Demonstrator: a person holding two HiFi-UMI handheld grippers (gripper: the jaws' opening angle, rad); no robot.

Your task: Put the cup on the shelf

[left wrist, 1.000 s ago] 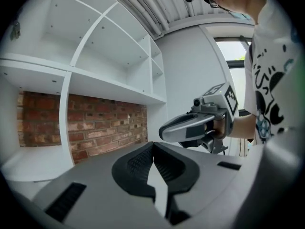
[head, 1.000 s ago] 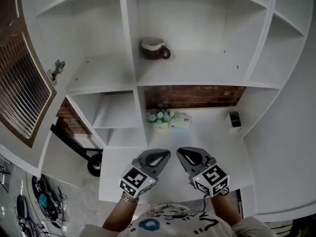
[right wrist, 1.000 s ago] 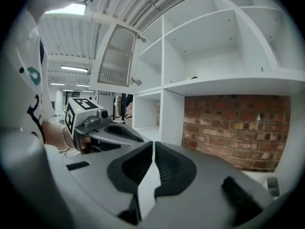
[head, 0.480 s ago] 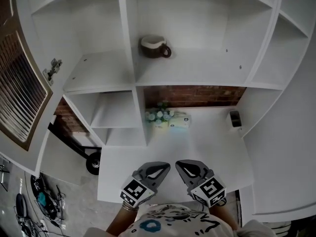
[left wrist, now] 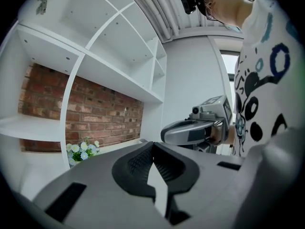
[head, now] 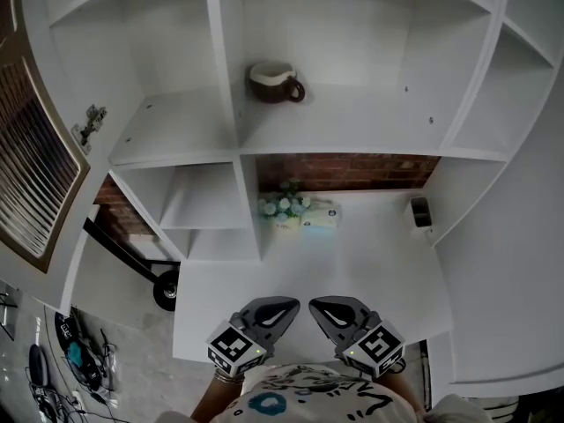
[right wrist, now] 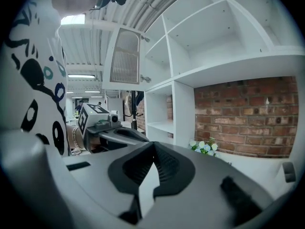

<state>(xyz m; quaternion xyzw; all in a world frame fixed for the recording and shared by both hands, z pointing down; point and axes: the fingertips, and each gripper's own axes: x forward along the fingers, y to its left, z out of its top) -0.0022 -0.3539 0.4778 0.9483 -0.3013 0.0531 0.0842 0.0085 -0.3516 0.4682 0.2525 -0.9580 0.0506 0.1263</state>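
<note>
Sitting upright, the brown cup [head: 275,83] rests on the white shelf [head: 361,122], just right of an upright divider. Well below it, the left gripper [head: 291,304] and right gripper [head: 315,306] hang side by side over the desk's [head: 370,254] near edge, each with its jaws pressed together on nothing.

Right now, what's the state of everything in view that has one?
cup: upright on the shelf, not held.
left gripper: shut, empty.
right gripper: shut, empty.
cabinet door: swung open.
flowers: upright.
</note>
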